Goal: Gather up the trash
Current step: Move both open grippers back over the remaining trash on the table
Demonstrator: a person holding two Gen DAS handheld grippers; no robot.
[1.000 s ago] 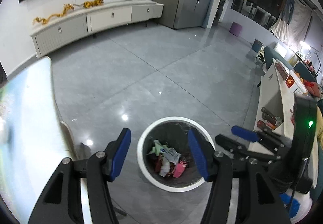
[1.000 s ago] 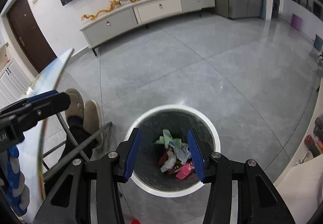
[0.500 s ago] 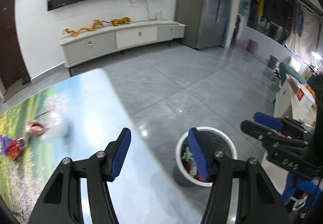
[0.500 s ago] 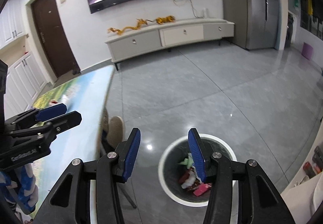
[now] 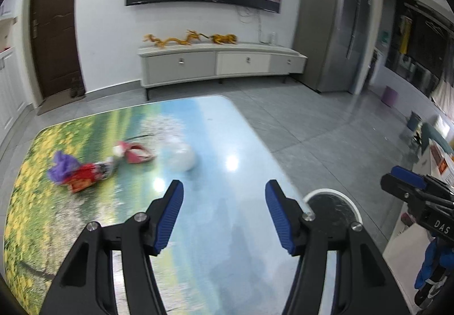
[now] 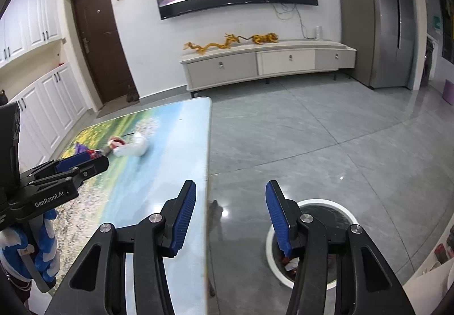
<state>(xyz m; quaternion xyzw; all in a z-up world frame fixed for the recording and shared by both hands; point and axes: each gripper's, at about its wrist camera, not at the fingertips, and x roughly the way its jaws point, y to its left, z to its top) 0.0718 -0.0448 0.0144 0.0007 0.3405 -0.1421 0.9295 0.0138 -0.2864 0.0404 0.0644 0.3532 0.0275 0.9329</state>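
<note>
I take the white-rimmed bin (image 5: 332,203) on the floor as my landmark and read everything from it, left to right. Farthest to its left, on the desk (image 5: 215,230), lies the trash I still have to collect: a purple scrap (image 5: 61,166), touching a red wrapper (image 5: 85,177), then a pink-red piece (image 5: 136,153), and nearest the bin a crumpled white wad (image 5: 181,159). My left gripper (image 5: 224,214) hangs over the desk just left of the bin, jaws spread with nothing between them, the trash well ahead of it. My right gripper (image 6: 229,215) straddles the desk edge beside the bin, jaws also spread and empty; some litter shows at the bin's bottom. What worries me: the left view is blurred, so I could misjudge my reach and shove the light wad or wrappers across the glossy top instead of pinching them. The pieces lie close together, so closing on one could drag or scatter another. The right jaws sit close to the desk edge and could clip it.
</note>
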